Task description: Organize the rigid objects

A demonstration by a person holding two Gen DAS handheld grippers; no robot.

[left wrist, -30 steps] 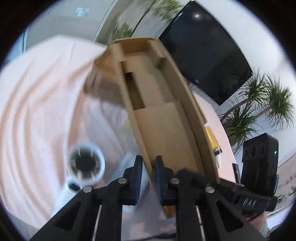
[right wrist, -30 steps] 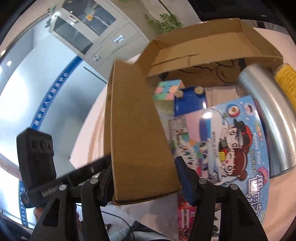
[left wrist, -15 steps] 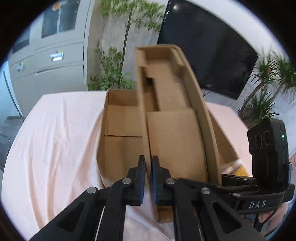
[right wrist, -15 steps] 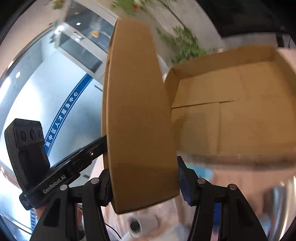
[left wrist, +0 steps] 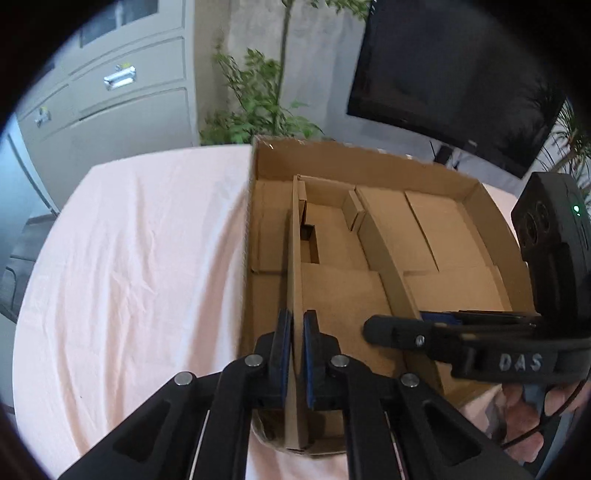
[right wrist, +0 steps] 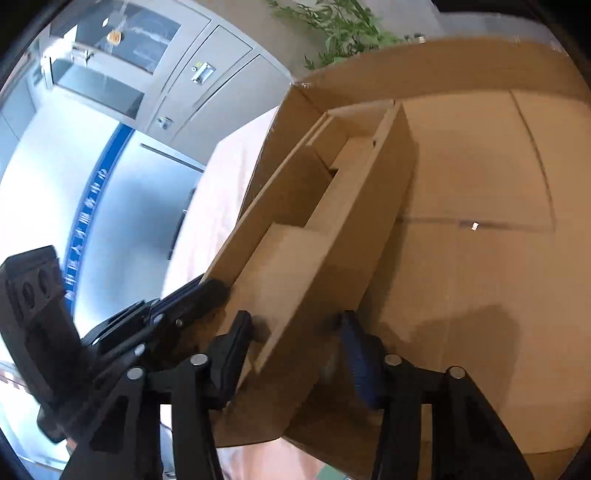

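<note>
L gripper clamped the small box's left wall, sitting inside the big box (pink tablecloth underneath). R gripper was closing round its corner.

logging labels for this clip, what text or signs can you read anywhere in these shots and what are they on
"DAS": raised grey letters on the black body of the right hand-held gripper, seen in the left wrist view.
White characters on the blue wall stripe, right wrist view: too blurred to read.
Small yellow tags on the grey cabinet and its door: too small to read.
Small cardboard box and large cardboard tray: no print visible.
</note>
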